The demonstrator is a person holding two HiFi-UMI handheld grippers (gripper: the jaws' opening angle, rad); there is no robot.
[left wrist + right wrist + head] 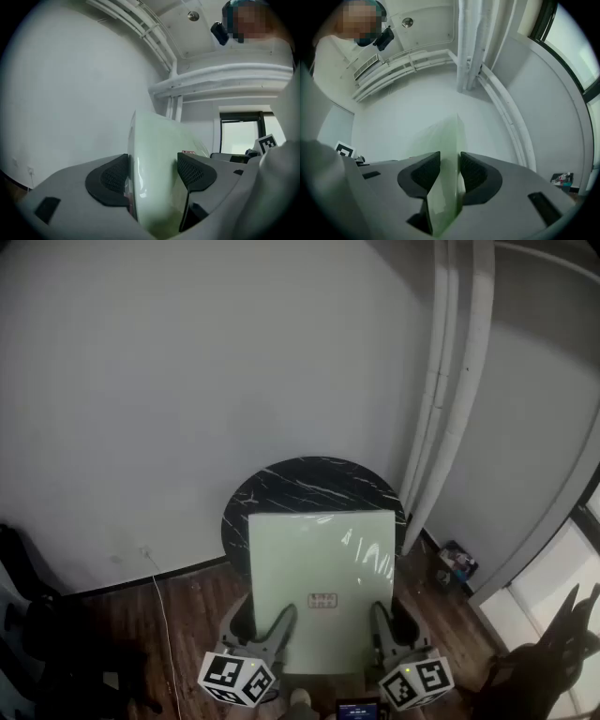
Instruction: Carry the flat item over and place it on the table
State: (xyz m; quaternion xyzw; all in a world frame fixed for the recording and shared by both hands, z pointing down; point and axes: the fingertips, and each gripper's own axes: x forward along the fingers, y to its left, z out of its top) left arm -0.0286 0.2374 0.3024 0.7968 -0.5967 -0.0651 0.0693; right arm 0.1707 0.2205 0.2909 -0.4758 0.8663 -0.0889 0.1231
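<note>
A pale green flat square board (319, 568) with a small red label is held up in front of me. Its far edge overlaps the round black marble table (309, 479). My left gripper (281, 622) is shut on the board's near left edge. My right gripper (382, 615) is shut on the near right edge. In the left gripper view the board (154, 154) stands edge-on between the dark pads (110, 180) of that gripper (152, 174). In the right gripper view the board (451, 140) is pinched between the pads of that gripper (450, 171). I cannot tell whether the board touches the table.
The table stands against a white wall, with white pipes (450, 381) running down beside it at the right. A white cable (161, 601) trails over the wooden floor at the left. Small clutter (457, 563) lies on the floor at the right. A dark object (28, 615) stands at the far left.
</note>
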